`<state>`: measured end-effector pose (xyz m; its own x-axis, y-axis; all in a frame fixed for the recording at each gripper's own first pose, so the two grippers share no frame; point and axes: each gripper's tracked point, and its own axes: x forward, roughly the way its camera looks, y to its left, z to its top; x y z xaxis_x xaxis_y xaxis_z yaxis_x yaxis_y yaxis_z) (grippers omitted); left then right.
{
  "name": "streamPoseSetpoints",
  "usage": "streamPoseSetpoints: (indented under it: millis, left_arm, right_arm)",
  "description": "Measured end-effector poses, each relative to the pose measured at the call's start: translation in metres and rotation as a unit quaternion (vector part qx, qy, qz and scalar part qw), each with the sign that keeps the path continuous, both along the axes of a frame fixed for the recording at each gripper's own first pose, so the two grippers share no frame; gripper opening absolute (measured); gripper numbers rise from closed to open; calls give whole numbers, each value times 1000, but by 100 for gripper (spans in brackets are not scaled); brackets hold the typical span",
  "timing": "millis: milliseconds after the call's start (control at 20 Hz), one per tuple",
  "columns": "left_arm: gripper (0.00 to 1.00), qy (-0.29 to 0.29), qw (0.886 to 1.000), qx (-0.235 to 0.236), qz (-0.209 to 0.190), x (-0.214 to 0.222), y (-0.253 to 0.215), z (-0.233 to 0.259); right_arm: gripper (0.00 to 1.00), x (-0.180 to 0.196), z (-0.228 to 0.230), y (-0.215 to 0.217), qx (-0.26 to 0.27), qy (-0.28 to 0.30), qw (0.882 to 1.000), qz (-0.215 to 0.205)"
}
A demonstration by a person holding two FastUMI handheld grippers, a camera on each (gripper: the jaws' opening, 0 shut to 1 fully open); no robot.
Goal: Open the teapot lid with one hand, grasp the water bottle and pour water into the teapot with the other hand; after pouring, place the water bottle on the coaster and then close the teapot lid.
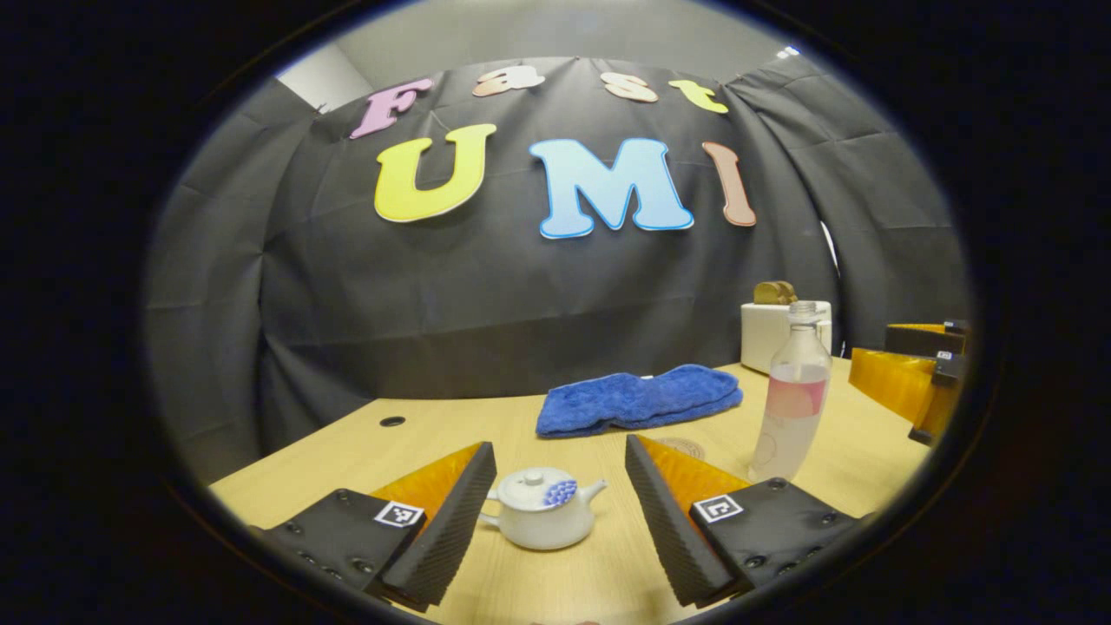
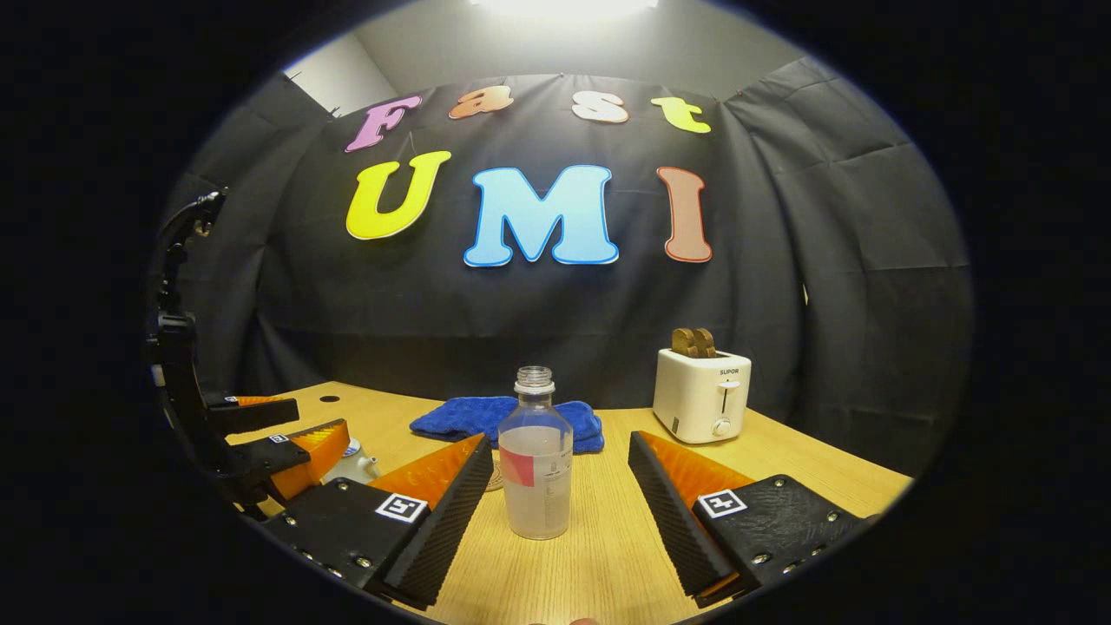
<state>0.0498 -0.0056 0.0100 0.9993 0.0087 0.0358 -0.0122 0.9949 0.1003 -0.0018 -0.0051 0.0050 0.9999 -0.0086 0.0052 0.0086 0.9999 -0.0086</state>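
A small white teapot (image 1: pixel 542 508) with its lid on and a blue patch on its side stands on the wooden table, between the fingers of my open left gripper (image 1: pixel 558 444) but untouched by them. A clear, capless water bottle (image 2: pixel 536 460) with a pink label, partly filled, stands upright between the spread fingers of my open right gripper (image 2: pixel 559 438), also untouched. The bottle (image 1: pixel 794 399) stands right of the teapot. A round coaster (image 1: pixel 681 447) peeks out behind one finger, just left of the bottle. The teapot (image 2: pixel 351 464) is half hidden behind the left gripper (image 2: pixel 321 415).
A folded blue towel (image 1: pixel 638 398) lies farther back on the table. A white toaster (image 2: pixel 701 395) holding two slices of bread stands at the back right. A small cable hole (image 1: pixel 392 421) sits near the table's far left. The right gripper (image 1: pixel 872 345) enters at the right edge.
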Motion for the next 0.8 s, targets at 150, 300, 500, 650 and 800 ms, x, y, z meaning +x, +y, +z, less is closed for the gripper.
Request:
streamPoseSetpoints:
  millis: [150, 300, 500, 650, 800]
  left_arm:
    - [99, 14, 1000, -25, -8, 8, 0, -7]
    - [99, 26, 999, -34, -1, 17, 10, -11]
    - [92, 40, 998, -40, 11, 26, 29, -15]
    - [90, 42, 998, -45, 13, 34, 35, -18]
    - [89, 48, 998, -49, 8, 40, 34, -22]
  right_arm:
    - [97, -1, -1, -2, -5, 2, 1000, 0]
    - [97, -1, -1, -5, -13, 1, 1000, -5]
    - [97, 1, -6, -9, -12, 5, 1000, -10]
    - [97, 2, -9, -7, -14, 9, 1000, -8]
    - [98, 2, -14, -7, -19, 11, 1000, -7]
